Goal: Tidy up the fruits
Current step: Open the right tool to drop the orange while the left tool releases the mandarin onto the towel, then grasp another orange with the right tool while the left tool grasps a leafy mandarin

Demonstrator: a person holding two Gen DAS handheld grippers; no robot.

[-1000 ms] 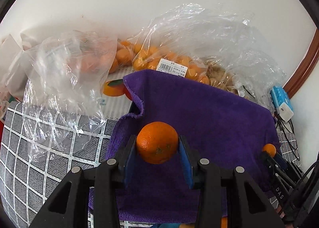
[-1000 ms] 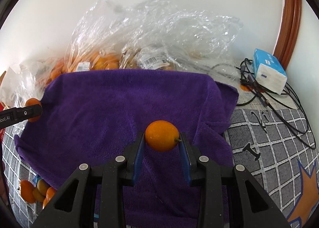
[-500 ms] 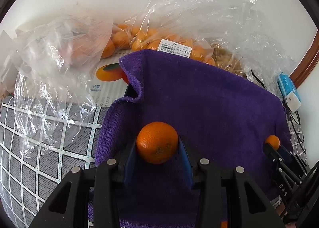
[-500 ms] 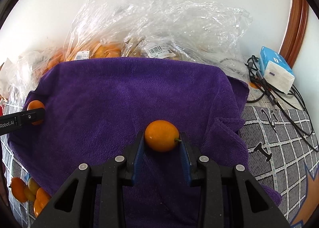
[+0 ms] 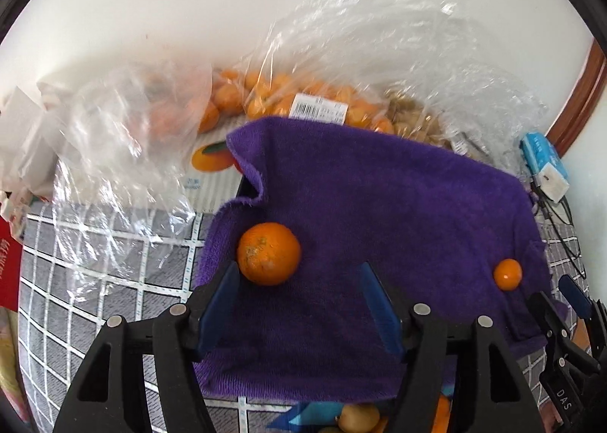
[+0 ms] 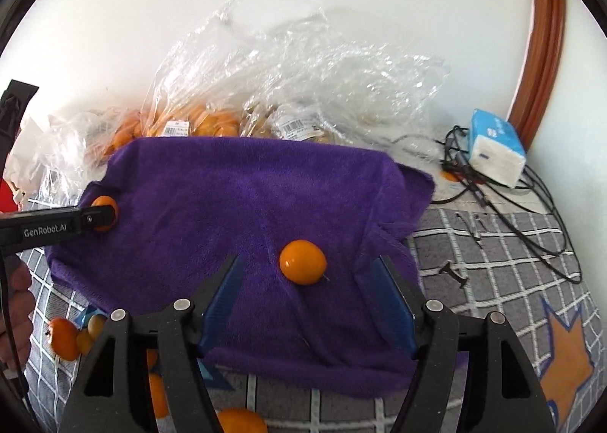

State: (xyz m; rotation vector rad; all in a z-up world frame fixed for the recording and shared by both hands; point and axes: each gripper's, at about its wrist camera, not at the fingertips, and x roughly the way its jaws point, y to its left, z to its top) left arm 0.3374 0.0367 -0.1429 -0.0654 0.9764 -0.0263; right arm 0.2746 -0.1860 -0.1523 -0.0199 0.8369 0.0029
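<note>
Both claws are opening, released: left claw [image 5: 299, 281] beside the orange [image 5: 269, 254], right claw [image 6: 307, 279] around the kumquat [image 6: 302, 261], on the purple towel [image 6: 246, 205].

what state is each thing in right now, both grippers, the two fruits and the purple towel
left gripper: jaws opening, nothing gripped
rough round orange: released, lying on the towel by the left jaw
right gripper: jaws opening, nothing gripped
small smooth orange fruit: released, resting on the towel between the jaws
purple terry towel: spread out, rumpled at its edges
</note>
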